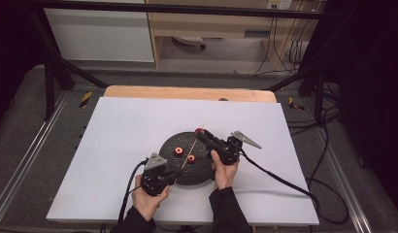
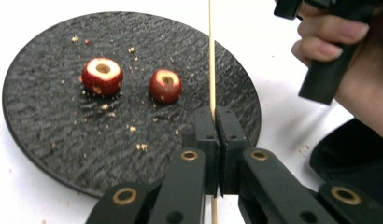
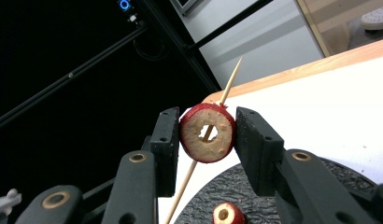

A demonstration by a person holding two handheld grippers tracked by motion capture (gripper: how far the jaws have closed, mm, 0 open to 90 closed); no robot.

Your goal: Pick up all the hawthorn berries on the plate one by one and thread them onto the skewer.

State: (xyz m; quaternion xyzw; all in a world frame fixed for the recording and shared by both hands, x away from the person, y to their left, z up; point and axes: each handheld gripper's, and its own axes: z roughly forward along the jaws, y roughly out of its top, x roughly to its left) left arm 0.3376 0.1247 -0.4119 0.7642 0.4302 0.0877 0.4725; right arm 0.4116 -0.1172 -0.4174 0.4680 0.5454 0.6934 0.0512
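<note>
skewer (image 3: 229, 83) through tool-held fruit (image 3: 207, 133)

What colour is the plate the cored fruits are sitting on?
Black, with a rough textured surface; the plate shows best in the left gripper view.

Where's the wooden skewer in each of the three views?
High view: skewer runs diagonally over the black plate, centre.
Left gripper view: vertical, clamped between the left gripper jaws.
Right gripper view: threaded through the cored fruit the right gripper holds.
Shared landmark: the black plate.
</note>
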